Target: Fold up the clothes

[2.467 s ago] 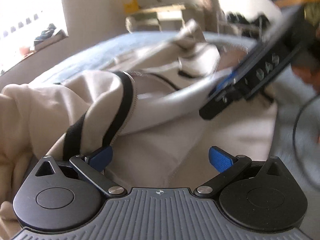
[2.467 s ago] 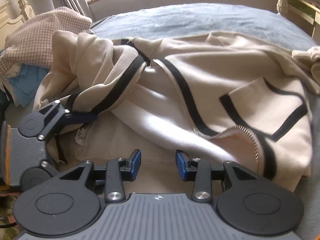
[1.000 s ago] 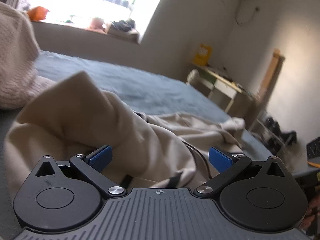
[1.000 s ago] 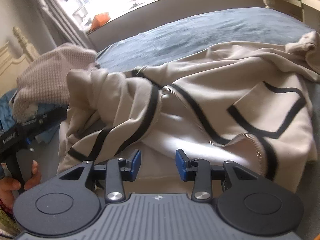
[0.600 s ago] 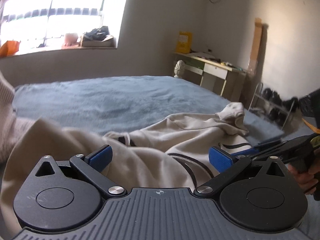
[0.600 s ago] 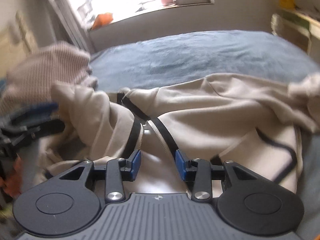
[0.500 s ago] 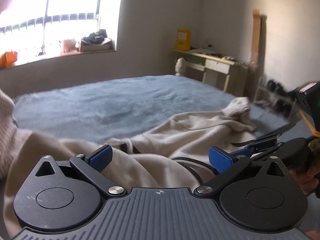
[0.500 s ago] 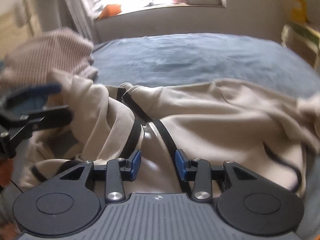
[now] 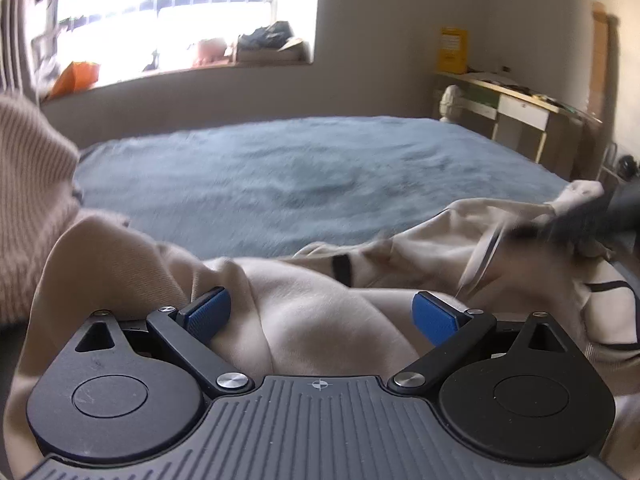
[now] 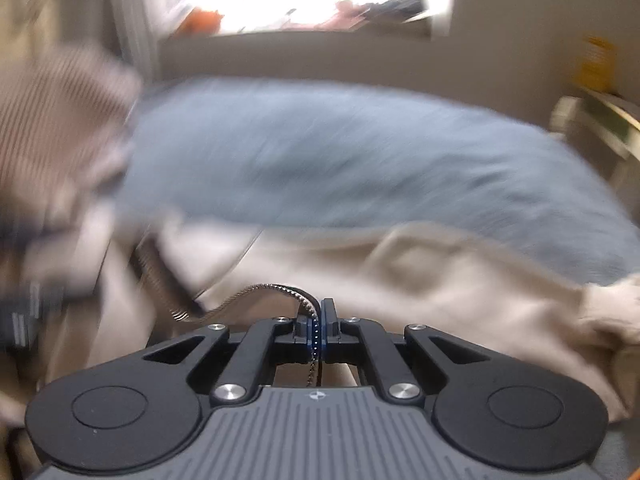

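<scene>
A cream jacket (image 9: 420,248) with black trim and a metal zipper lies crumpled on the near side of the bed. My left gripper (image 9: 320,312) stands open, low over a bulge of the jacket's fabric that fills the gap between its blue pads (image 9: 208,308) without being pinched. My right gripper (image 10: 319,320) is closing its jaws tight on the zipper edge (image 10: 272,290) of the jacket (image 10: 440,280), and the zipper teeth run between the pads. In the left wrist view the right gripper (image 9: 580,220) is a dark blur over the jacket's far right part.
A blue blanket (image 9: 320,168) covers the bed (image 10: 340,160) beyond the jacket. A pinkish ribbed knit garment (image 9: 28,184) is piled at the left (image 10: 48,112). A desk (image 9: 520,108) stands at the right wall, and a cluttered window sill (image 9: 260,52) runs behind the bed.
The right gripper's jaws went from apart to shut on the zipper edge. Both views swung across the bed. The left gripper sank into the cream fabric, still open.
</scene>
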{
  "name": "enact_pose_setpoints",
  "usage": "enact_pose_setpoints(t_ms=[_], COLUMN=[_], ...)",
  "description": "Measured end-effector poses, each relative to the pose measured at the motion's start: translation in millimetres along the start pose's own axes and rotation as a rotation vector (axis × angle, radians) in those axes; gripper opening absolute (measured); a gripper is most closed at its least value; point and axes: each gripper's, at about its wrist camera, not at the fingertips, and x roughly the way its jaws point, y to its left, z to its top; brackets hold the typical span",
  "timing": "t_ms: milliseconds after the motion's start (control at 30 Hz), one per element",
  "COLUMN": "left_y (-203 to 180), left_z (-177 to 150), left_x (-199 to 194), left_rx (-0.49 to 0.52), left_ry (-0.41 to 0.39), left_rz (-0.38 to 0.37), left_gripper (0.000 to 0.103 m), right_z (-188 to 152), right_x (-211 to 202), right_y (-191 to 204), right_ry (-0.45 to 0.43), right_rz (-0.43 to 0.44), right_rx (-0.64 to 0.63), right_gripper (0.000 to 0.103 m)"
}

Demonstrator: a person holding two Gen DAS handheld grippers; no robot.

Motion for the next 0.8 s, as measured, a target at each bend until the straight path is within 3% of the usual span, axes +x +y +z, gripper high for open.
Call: enact_pose_setpoints(t_ms=[100, 267, 400, 467, 567, 600, 700, 800], left_y=[2.8, 3.7, 2.7, 2.2, 3.3, 3.6, 6.1, 7.0], left_z=[0.6, 2.6, 2.8, 3.1, 3.9, 4.1, 5.8, 9.4], left_x=[-0.6, -1.2, -0.7, -0.1, -0.6, -1.7, -5.3, -7.8], left_rx=[-0.004, -0.010, -0.003, 0.002, 0.010, 0.010, 0.002, 0.005], left_ry=[0.006, 0.008, 0.018, 0.025, 0.032, 0.031, 0.021, 0.008], left_rz=[-0.007, -0.015, -0.014, -0.013, -0.023, -0.031, -0.067, -0.103], left_gripper=[0.099, 0.099, 0.099, 0.099, 0.099, 0.099, 0.099, 0.100], right_z=[25.7, 35.8, 11.1, -6.0, -21.5, -26.5, -23.5, -11.7], right_x=[-24.3, -22.9, 5.1, 25.0, 36.7, 40.2, 7.5, -33.8], right_y=[-52.3, -136.3, -179.4, -192.3, -204.2, -208.0, -204.8, -193.2], right_ry=[-0.097, -0.133, -0.070, 0.002, 0.109, 0.144, 0.079, -0.007], right_rz=[-0.065, -0.173, -0.257, -0.284, -0.231, -0.213, -0.177, -0.205], right_rx=[0.154, 0.399, 0.554, 0.604, 0.683, 0.708, 0.675, 0.559], right_gripper=[0.002, 0.002, 0.002, 0.003, 0.008, 0.013, 0.049, 0.052])
